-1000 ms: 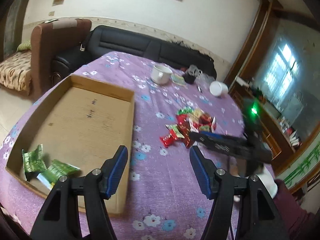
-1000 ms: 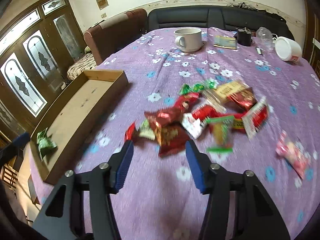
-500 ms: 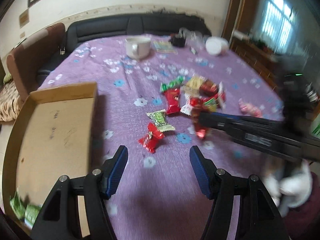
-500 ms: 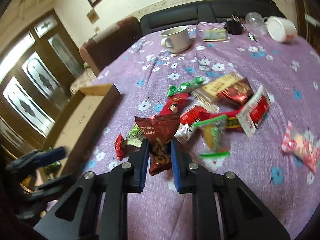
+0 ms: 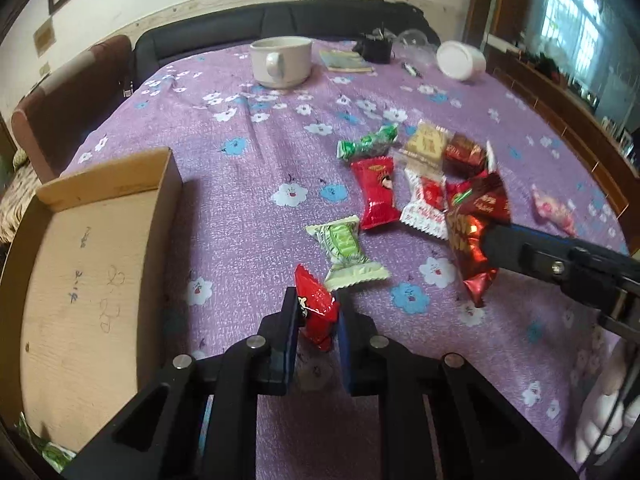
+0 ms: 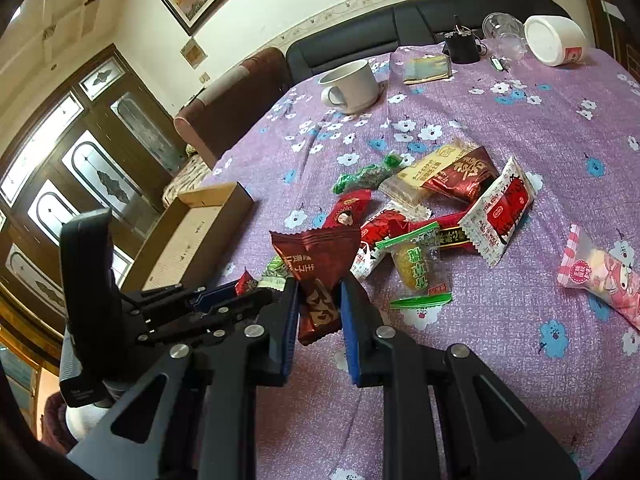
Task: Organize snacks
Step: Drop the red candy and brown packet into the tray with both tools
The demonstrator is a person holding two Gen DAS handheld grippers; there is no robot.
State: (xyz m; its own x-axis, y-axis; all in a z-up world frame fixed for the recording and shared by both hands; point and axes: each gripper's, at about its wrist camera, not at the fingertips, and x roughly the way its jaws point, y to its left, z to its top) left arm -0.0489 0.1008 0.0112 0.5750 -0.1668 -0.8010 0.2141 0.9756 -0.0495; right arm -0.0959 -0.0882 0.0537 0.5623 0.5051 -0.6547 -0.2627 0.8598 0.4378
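I see the worktop (image 5: 248,184) under its purple flowered cloth filling both views, with a black sofa (image 5: 280,20) behind it along the upper edge. My cardboard tray (image 5: 88,264) sits at the left of the left wrist frame, nearly bare, with green wrappers (image 5: 52,450) just showing in its lower left corner. A white mug (image 5: 280,62) stands at the upper centre, and a white tub (image 5: 460,60) lies on its side to its right. The loose snack pile (image 6: 432,208) is spread right of centre in the right wrist frame, and a pink packet (image 6: 600,276) lies apart at the right edge. My left gripper (image 5: 318,316) has just been closing its jaws, and they now pinch a small red packet (image 5: 316,308) at the lower centre of its frame, tilted, just below a pale green packet (image 5: 344,248) lying on the cloth. My right gripper (image 6: 318,300) has its jaws clamped on a dark red packet (image 6: 316,268), which stands up between the blue pads at the centre of its frame; in the left wrist view the same packet hangs at the right, off the cloth. I cannot tell whether the small red packet is clear of the cloth.
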